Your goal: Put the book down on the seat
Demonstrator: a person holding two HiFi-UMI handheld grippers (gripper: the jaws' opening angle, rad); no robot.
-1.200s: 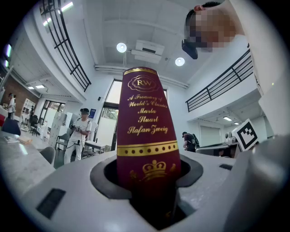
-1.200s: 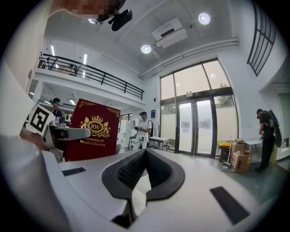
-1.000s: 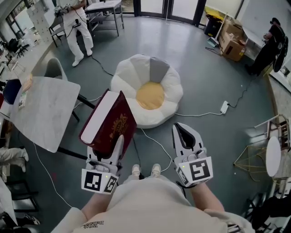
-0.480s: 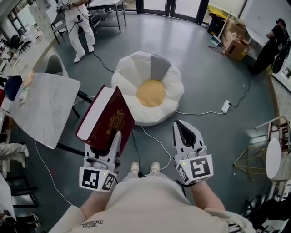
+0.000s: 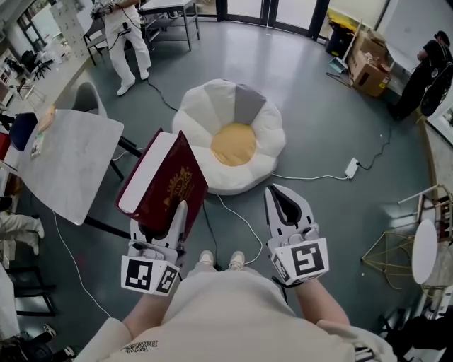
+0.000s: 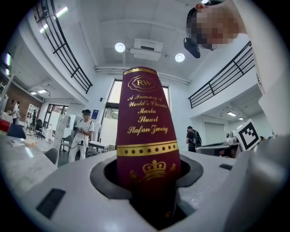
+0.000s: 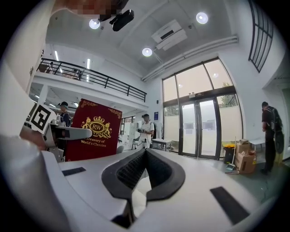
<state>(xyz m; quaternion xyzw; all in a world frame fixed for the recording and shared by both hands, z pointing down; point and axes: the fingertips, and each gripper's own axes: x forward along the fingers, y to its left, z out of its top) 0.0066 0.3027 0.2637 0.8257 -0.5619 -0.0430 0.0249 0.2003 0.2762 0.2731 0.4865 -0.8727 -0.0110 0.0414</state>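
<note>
Grey concrete floor point(image 5: 311, 120) is stretching across a tall open hall, with glass doors point(image 5: 283, 10) standing at the far end and an upper gallery with a black railing point(image 7: 90, 74) showing in the right gripper view. A flower-shaped seat point(image 5: 205, 117), white and grey with a yellow middle, is lying on the floor straight ahead of the person's shoes point(image 5: 221, 260). A white cable point(image 5: 244, 223) is trailing over the floor between the shoes and the seat, and another is running from the seat to a power strip point(image 5: 349, 167) at the right. A pale marble table point(image 5: 67, 166) is standing to the left with a grey chair point(image 5: 85, 102) just behind it. A person in white point(image 5: 127, 35) is standing beyond, beside a metal desk point(image 5: 166, 10). Cardboard boxes point(image 5: 368, 67) are sitting at the far right, near a person in black point(image 5: 425, 71).

The left gripper point(image 5: 166, 223) is holding the book point(image 5: 164, 185), a thick dark red volume with gold print, by its lower end. Its jaws are standing about half apart and pressing on both covers. The book is hanging in the air, tilted up and leaning left, between the table and the seat, not touching either. The right gripper point(image 5: 285, 206) is hovering beside it with its jaws together and nothing between them.
</note>
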